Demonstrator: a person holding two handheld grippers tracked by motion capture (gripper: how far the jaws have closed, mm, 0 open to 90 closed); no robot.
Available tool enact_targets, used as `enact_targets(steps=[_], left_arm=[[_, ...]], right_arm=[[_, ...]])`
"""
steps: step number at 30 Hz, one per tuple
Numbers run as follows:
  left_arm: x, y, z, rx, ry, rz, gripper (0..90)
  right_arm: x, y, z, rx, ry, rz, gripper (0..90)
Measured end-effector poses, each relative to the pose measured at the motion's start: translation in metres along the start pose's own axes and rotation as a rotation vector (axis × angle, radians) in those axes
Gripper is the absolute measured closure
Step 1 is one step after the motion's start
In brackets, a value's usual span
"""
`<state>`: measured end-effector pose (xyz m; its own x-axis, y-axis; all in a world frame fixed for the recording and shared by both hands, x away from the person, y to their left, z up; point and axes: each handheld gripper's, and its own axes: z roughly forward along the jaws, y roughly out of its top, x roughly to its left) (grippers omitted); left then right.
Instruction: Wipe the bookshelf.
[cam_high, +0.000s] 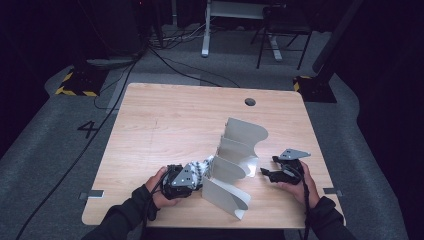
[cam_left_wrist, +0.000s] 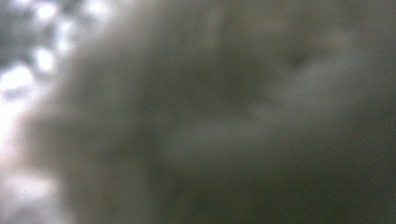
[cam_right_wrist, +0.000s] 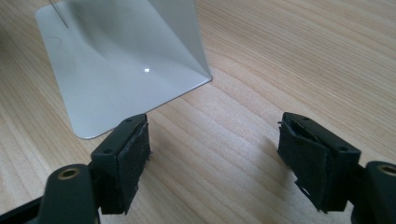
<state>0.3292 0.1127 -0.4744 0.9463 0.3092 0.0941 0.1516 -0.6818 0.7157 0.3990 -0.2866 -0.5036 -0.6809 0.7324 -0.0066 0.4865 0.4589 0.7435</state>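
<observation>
Nearest the lens in the right gripper view, we are seeing the right gripper (cam_right_wrist: 215, 158) with its jaws spread wide and nothing between them, bare wooden table (cam_right_wrist: 299, 60) filling the gap. Just ahead of its left jaw, the rounded corner of the grey metal file rack (cam_right_wrist: 121, 70) is lying flat on the wood, close to that pad but apart from it.

From the high view, we are noting the right gripper (cam_high: 272, 172) pointing toward the rack (cam_high: 235, 165), whose long axis is running from the near table edge away toward the far side, dividers standing in a row along it. The left gripper (cam_high: 192, 175) is sitting hard against the rack's opposite side, nearer to it than the right one. A black-and-white patterned cloth (cam_high: 202, 166) is bunched between it and the dividers. Whether that gripper is pinching the cloth, we cannot tell; its own view is blurred out.
</observation>
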Motion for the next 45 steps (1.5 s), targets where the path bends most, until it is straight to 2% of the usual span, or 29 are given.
enact_targets(steps=[2, 5, 11, 13, 15, 18, 20, 22, 24, 27, 29, 30, 31, 32, 37, 39, 42, 43, 45], left_arm=[[0.000, -0.001, 0.004, 0.019, 0.000, -0.002, 75.1], [0.004, 0.003, -0.001, 0.002, 0.011, 0.003, 75.0], [0.011, 0.017, -0.031, -0.110, 0.074, 0.007, 74.9], [0.010, 0.020, -0.040, -0.129, 0.090, 0.018, 74.9], [0.005, 0.020, -0.043, -0.126, 0.088, 0.034, 74.9], [-0.005, 0.016, -0.041, -0.092, 0.095, 0.068, 74.9], [-0.011, 0.011, -0.037, -0.078, 0.076, 0.065, 74.9], [-0.016, 0.005, -0.028, -0.034, 0.058, 0.074, 74.8], [-0.015, 0.000, -0.019, -0.002, 0.036, 0.063, 74.6], [-0.006, -0.003, -0.006, 0.022, 0.020, 0.034, 74.3], [0.001, -0.001, 0.000, 0.036, 0.028, 0.050, 74.4], [0.001, -0.001, 0.000, 0.036, 0.028, 0.050, 74.5], [0.010, 0.002, 0.003, 0.027, 0.035, 0.046, 74.6], [0.010, 0.002, 0.003, 0.027, 0.035, 0.046, 74.7], [0.037, 0.016, 0.009, -0.001, 0.073, 0.012, 74.7], [0.051, 0.021, 0.015, -0.004, 0.102, -0.013, 74.6], [0.067, 0.028, 0.024, -0.002, 0.118, -0.032, 74.6], [0.075, 0.031, 0.029, -0.012, 0.120, -0.055, 74.7], [0.085, 0.038, 0.034, -0.020, 0.122, -0.072, 74.7]], right_arm=[[0.000, 0.000, 0.000, 0.000, 0.000, 0.000, 25.7], [0.000, 0.000, 0.000, 0.000, 0.000, 0.000, 25.7], [0.000, 0.000, 0.000, 0.000, -0.001, 0.000, 25.7], [0.000, 0.000, 0.000, 0.000, -0.001, 0.000, 25.7], [0.000, 0.000, 0.000, 0.000, -0.001, 0.000, 25.6], [0.000, 0.000, 0.000, -0.001, -0.001, 0.000, 25.7], [0.000, 0.000, 0.000, -0.001, -0.001, 0.000, 25.7], [0.000, 0.000, 0.000, 0.000, -0.001, 0.001, 25.7], [0.000, 0.000, 0.000, 0.000, 0.000, 0.000, 25.6], [0.000, 0.000, 0.000, 0.000, -0.002, 0.002, 25.4], [0.000, 0.000, 0.000, 0.000, -0.001, 0.001, 25.4], [0.000, 0.000, 0.000, 0.000, -0.001, 0.001, 25.4], [0.000, 0.000, 0.000, 0.000, -0.001, 0.002, 25.4], [0.000, 0.000, 0.000, 0.000, -0.001, 0.002, 25.4], [0.000, 0.000, 0.000, -0.001, -0.002, 0.001, 25.4], [0.000, 0.000, 0.000, -0.001, -0.001, 0.001, 25.4], [0.000, 0.000, 0.000, 0.000, -0.002, 0.001, 25.4], [0.000, 0.000, 0.000, 0.000, -0.002, 0.001, 25.4], [0.000, 0.000, 0.000, 0.000, -0.001, 0.000, 25.4]])
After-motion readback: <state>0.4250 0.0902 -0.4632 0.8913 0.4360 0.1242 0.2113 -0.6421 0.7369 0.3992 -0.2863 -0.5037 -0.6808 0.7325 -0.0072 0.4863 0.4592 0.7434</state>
